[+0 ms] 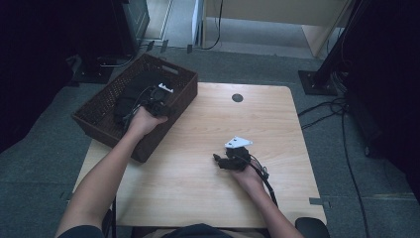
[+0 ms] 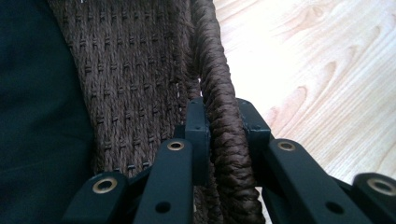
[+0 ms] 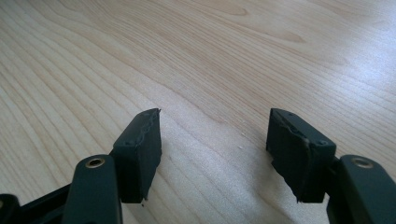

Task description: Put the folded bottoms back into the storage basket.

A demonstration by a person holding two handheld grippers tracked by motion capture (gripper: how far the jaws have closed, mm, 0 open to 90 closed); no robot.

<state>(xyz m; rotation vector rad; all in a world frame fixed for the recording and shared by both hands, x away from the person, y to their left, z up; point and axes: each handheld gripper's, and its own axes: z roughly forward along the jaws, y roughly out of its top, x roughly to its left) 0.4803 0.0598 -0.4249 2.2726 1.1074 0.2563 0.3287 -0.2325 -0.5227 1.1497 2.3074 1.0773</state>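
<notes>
Here we have our left gripper point(image 2: 223, 140) clamped across the basket's braided rim point(image 2: 219, 93) (the rim runs lengthwise between the jaws), the basket point(image 1: 99, 111) overhanging the table's point(image 1: 208, 188) far-left corner, while our right gripper point(image 3: 215, 144) rests empty, jaws apart.

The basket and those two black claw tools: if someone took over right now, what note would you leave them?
Left gripper: clamped on the braided rim of the brown woven basket.
Right gripper: jaws apart, holding nothing, resting low over the wooden table.
Basket sits on the table's far left corner, partly overhanging, with dark cloth inside.
Done: rim gripped. Left: probably moving the basket; unclear where.
</notes>
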